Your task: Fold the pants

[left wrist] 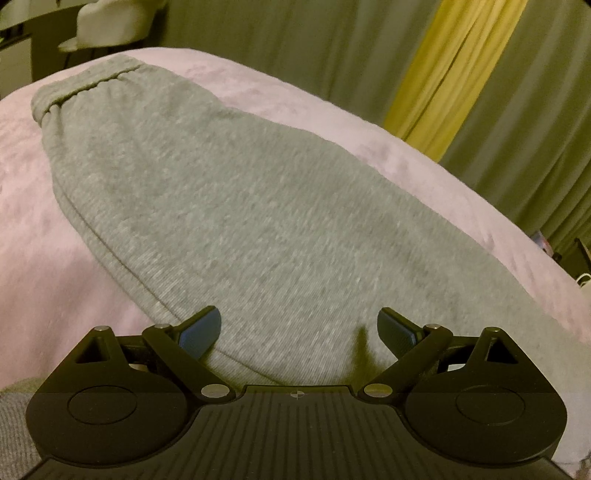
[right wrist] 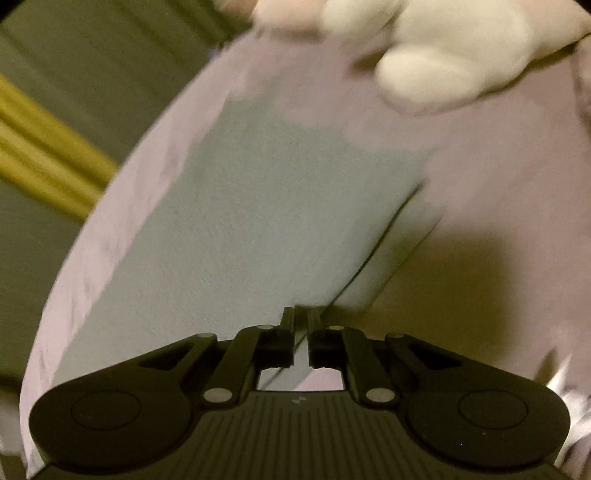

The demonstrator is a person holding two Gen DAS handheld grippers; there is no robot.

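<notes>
Grey sweatpants (left wrist: pixel 221 203) lie lengthwise on a pink bed cover (left wrist: pixel 33 240), with the elastic waistband (left wrist: pixel 85 88) at the far left end. My left gripper (left wrist: pixel 299 328) hovers at the near end of the pants, open, blue pads spread with only cloth below them. In the right wrist view the pants (right wrist: pixel 240 221) look blurred. My right gripper (right wrist: pixel 301 314) is shut on their right edge, and that edge is lifted a little, with a dark shadow beneath it on the cover (right wrist: pixel 498 184).
A white stuffed shape (right wrist: pixel 443 48) rests on the bed beyond the pants, also seen at the far left as a white object (left wrist: pixel 110 18). Grey-green curtains with a yellow strip (left wrist: pixel 454 66) hang behind the bed. Dark clutter (left wrist: pixel 580 258) sits past the bed's right edge.
</notes>
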